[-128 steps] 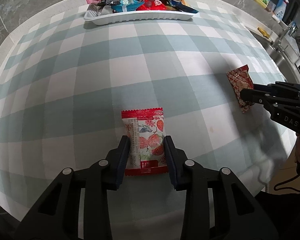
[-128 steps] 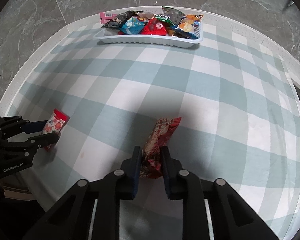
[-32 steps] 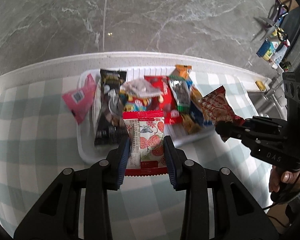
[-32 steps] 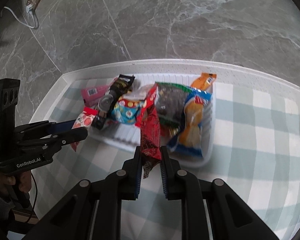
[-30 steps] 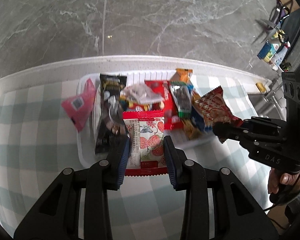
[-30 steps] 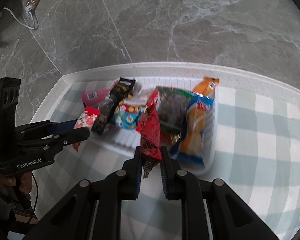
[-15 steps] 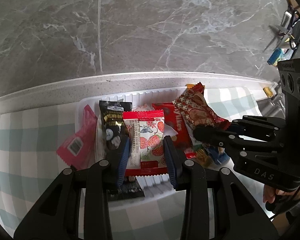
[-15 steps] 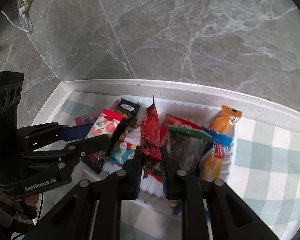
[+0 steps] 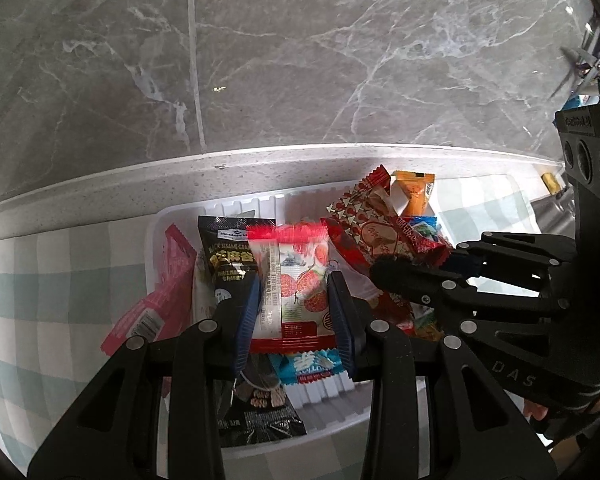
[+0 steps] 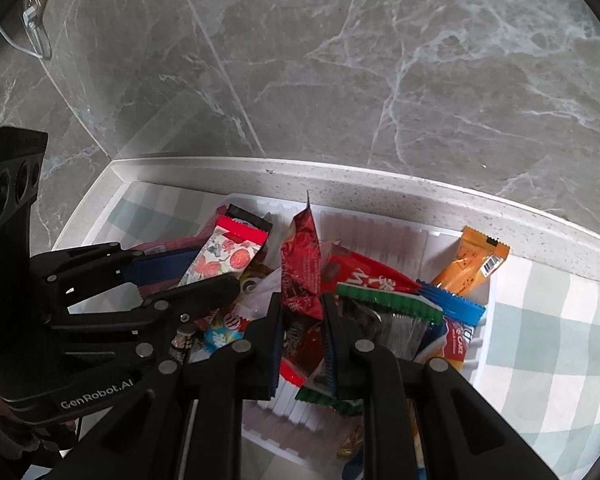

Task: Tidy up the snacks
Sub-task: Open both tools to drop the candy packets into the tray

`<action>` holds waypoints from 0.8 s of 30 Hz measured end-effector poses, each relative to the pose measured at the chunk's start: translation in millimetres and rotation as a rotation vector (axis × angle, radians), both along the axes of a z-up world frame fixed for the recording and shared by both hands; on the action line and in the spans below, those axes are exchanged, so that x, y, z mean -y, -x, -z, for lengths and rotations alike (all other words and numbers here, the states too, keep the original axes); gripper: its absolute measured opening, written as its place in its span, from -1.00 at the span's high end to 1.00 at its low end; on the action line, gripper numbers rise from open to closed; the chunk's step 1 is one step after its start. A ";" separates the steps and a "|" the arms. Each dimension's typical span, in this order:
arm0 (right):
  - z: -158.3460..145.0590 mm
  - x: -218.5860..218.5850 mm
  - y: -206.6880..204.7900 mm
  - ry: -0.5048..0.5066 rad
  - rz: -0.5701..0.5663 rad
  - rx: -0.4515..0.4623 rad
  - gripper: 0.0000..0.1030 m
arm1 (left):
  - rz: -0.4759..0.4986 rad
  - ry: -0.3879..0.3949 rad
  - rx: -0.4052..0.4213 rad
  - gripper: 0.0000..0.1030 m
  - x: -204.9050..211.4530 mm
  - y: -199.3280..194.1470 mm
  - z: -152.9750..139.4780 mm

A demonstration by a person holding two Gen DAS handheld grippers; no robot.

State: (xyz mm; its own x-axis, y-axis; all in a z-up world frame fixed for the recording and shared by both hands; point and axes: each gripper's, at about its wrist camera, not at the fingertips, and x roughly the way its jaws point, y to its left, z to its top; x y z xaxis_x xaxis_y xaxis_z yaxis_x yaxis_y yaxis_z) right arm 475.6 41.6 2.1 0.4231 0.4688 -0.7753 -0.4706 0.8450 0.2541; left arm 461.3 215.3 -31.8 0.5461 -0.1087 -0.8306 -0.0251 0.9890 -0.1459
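My left gripper (image 9: 296, 292) is shut on a white snack packet with red fruit print (image 9: 296, 280), held flat over the white tray (image 9: 332, 420) that is heaped with snacks. In the right wrist view that same packet (image 10: 224, 256) shows at the left in the left gripper (image 10: 216, 276). My right gripper (image 10: 302, 312) is shut on a dark red packet (image 10: 302, 268), which stands upright over the middle of the tray (image 10: 380, 232). From the left wrist view the right gripper (image 9: 380, 270) comes in from the right, holding the red heart-patterned packet (image 9: 372, 224).
In the tray lie a black sesame pack (image 9: 230, 256), an orange packet (image 10: 470, 262), a blue packet (image 10: 452, 308) and a green-edged one (image 10: 384, 300). A pink packet (image 9: 156, 296) leans on the tray's left rim. A grey marble wall (image 10: 340, 80) rises right behind the counter's edge.
Both grippers have carried their packets forward and slightly down, from the tray's near edge to over its contents. The tray now fills the lower views.
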 end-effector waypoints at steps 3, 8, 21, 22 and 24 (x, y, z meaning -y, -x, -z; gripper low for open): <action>2.5 -2.7 -2.9 0.011 -0.004 0.001 0.61 | -0.004 -0.010 0.006 0.36 -0.2 -2.4 1.8; 5.1 -4.3 -4.1 0.016 -0.003 0.001 0.58 | -0.009 -0.020 0.009 0.36 -0.1 -6.3 4.2; 1.1 -5.8 5.6 0.022 -0.001 0.030 0.54 | -0.023 -0.036 0.014 0.36 2.0 0.4 -1.8; 0.5 -5.2 6.6 0.022 0.000 0.032 0.48 | -0.024 -0.036 0.014 0.36 2.0 1.2 -2.6; -1.6 -4.1 10.0 0.019 0.003 0.038 0.38 | -0.026 -0.035 0.015 0.36 2.0 3.3 -4.3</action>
